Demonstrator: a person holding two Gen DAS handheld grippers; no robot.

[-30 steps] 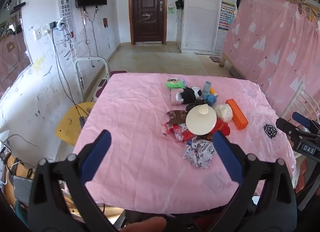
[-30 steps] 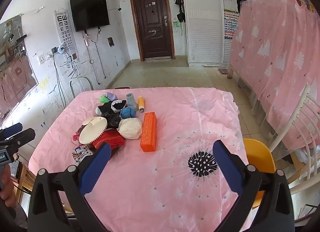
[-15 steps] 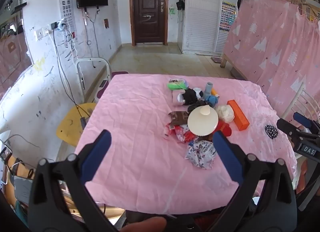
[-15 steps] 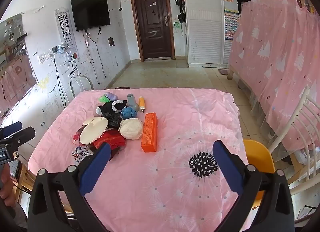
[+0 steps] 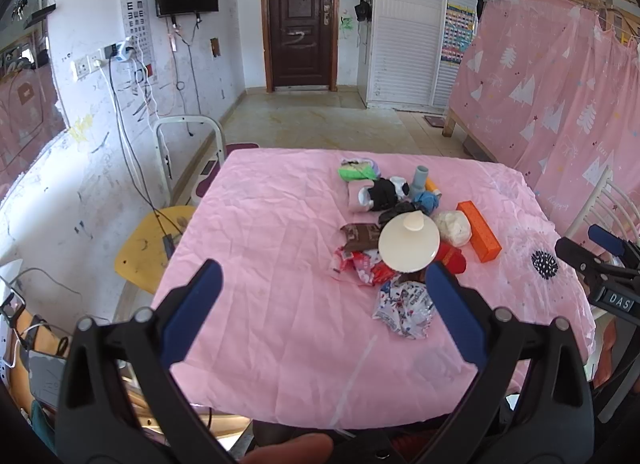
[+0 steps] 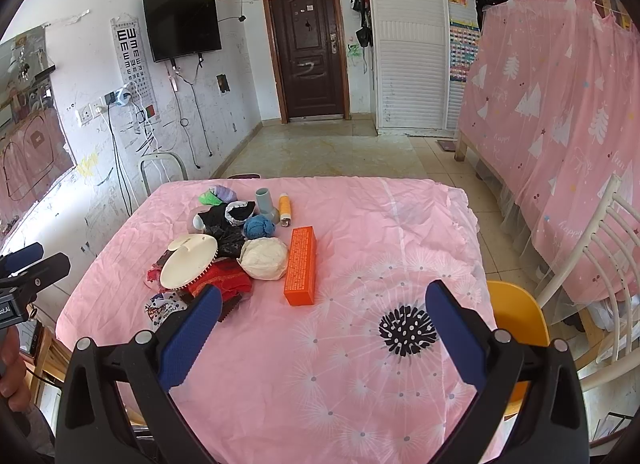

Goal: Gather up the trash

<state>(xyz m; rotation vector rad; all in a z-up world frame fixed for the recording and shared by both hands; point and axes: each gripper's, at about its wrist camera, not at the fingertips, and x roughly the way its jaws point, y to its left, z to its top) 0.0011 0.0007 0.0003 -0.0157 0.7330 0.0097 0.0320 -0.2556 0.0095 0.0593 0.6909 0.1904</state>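
Left gripper hangs above the near edge of the table, blue-padded jaws spread wide, nothing between them. Right gripper same: jaws wide apart, empty, over the near right part of the pink cloth, just by the black dandelion print. Each gripper shows at the edge of the other's view, both well short of the trash.

Trash pile sits mid-table, toward the left gripper's right side. Nearest item: crumpled printed wrapper, close to the left gripper's right finger in the picture. Behind it red-white snack wrappers and a brown packet. White round brush lies tilted on top of the heap, bristles showing along its edge in the right view, over a red cloth. White wad just beside the brush; orange box lies flat right of the wad, touching or nearly so, can't tell. Further back: black plastic bag, blue ball, black-and-white bundle, grey pipe piece upright, orange tube lying beside it, green and lilac scraps farthest.

Yellow chair left of the table, another yellow seat at the right. Beyond: tiled floor, dark door, wall TV, pink curtain.
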